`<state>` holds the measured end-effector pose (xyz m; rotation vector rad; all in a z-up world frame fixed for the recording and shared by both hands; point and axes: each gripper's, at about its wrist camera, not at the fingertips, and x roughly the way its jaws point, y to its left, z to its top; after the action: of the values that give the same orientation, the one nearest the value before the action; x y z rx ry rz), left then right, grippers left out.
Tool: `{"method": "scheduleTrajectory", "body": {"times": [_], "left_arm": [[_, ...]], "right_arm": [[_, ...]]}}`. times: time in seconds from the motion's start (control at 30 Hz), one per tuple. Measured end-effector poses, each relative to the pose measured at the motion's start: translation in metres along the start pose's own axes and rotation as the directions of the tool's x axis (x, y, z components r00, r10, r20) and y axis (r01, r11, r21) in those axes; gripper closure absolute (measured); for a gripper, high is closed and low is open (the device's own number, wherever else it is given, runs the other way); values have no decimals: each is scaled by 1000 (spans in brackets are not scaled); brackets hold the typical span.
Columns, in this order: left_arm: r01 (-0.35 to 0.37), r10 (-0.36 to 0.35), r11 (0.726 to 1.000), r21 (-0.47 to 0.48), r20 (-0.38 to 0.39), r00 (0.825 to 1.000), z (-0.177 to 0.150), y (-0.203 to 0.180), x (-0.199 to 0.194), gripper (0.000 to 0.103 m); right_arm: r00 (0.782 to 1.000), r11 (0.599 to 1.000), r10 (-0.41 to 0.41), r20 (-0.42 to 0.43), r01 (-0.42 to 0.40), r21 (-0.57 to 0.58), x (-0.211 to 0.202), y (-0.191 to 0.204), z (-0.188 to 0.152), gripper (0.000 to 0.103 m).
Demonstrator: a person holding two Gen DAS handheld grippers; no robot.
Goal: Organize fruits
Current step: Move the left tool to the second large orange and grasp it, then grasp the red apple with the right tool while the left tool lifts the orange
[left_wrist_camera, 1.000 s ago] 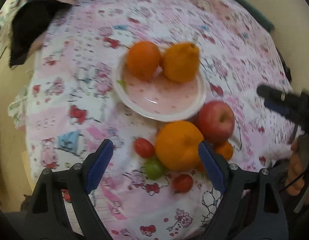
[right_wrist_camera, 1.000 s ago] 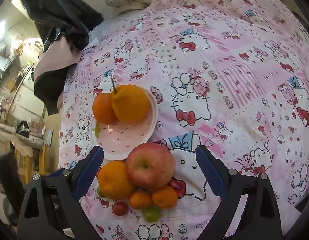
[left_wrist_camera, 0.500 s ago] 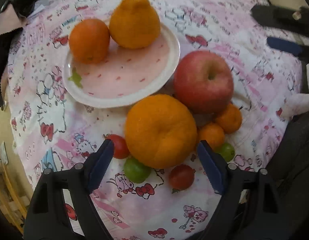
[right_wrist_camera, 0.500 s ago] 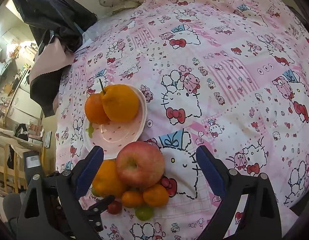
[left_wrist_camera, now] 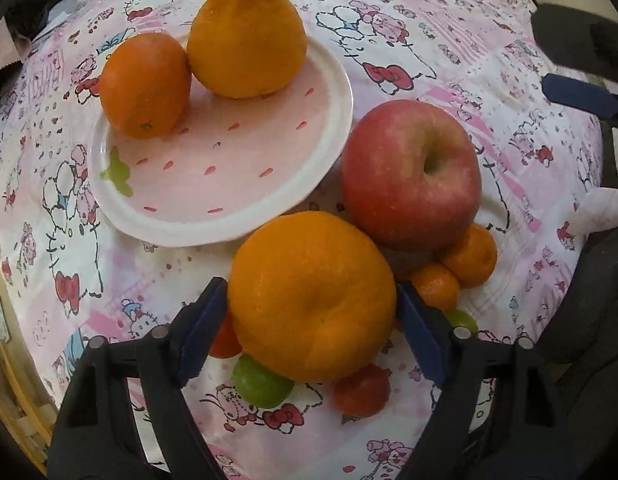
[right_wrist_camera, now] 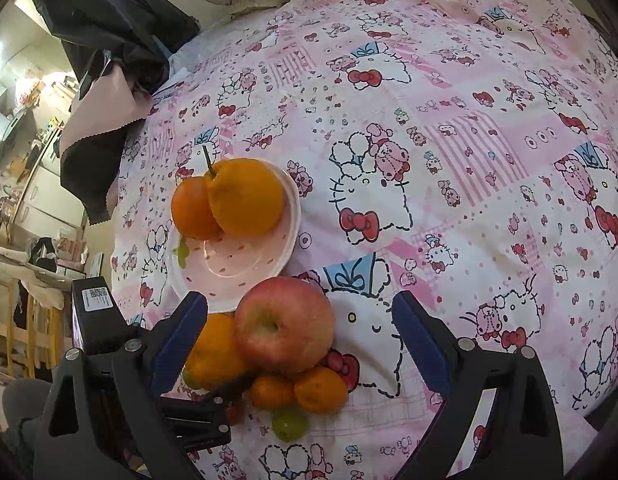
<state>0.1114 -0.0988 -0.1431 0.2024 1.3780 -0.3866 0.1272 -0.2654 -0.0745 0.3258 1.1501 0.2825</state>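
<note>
A large orange (left_wrist_camera: pixel 309 296) lies on the pink patterned cloth in front of a pink plate (left_wrist_camera: pixel 229 226). My left gripper (left_wrist_camera: pixel 309 296) points down over it. Its jaws are closing with the orange between them, and the blue pads (left_wrist_camera: pixel 205 328) stand close against its sides. A red apple (left_wrist_camera: pixel 409 172) lies to the orange's right, with two small mandarins (left_wrist_camera: pixel 469 256) beside it. On the plate sit a round orange (left_wrist_camera: pixel 145 84) and a pear-shaped citrus (left_wrist_camera: pixel 245 36). My right gripper (right_wrist_camera: pixel 301 312) hangs open above the apple (right_wrist_camera: pixel 283 324), holding nothing.
A green cherry tomato (left_wrist_camera: pixel 261 384) and two red ones (left_wrist_camera: pixel 361 390) lie under the big orange's near side. A black and pink cloth (right_wrist_camera: pixel 93 152) hangs at the table's far left edge. Bare patterned tablecloth (right_wrist_camera: pixel 469 160) spreads to the right.
My left gripper has come down and closer, rolling as it went, and now straddles the large orange with narrower jaws. The right gripper has stayed over the apple.
</note>
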Motion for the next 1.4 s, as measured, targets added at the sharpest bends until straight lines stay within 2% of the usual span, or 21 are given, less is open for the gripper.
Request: {"method": "scheduleTrajectory", "body": {"times": [0.23, 0.37, 0.5, 0.67, 0.87, 1.1, 1.2, 1.4], "left_arm": [[22, -21, 999, -35, 32, 999, -6, 6, -16, 28], [69, -61, 993, -99, 81, 995, -9, 17, -40, 28], [130, -107, 973, -191, 125, 986, -15, 35, -61, 28], [109, -64, 955, -276, 166, 984, -26, 50, -79, 29], [109, -41, 907, -407, 172, 984, -33, 71, -82, 29], [105, -21, 869, -483, 176, 984, -41, 86, -81, 28], [99, -12, 867, -488, 178, 984, -40, 87, -81, 28], [83, 13, 875, -477, 194, 981, -34, 86, -84, 28]], "right_arm": [[1000, 1000, -2, 4, 2, 5, 0, -2, 1, 7], [1000, 1000, 0, 11, 0, 16, -3, -4, 2, 7], [1000, 1000, 1, 14, -2, 24, -4, -5, 1, 7], [1000, 1000, -4, 4, 4, 17, -2, -3, -1, 7], [994, 999, -35, -105, 32, -33, 27, 7, -7, 7], [974, 986, -106, -198, 77, -147, 68, 30, -17, 7], [961, 971, -168, -218, 123, -203, 84, 36, -22, 7], [952, 975, -175, -253, 132, -177, 108, 33, -24, 7]]}}
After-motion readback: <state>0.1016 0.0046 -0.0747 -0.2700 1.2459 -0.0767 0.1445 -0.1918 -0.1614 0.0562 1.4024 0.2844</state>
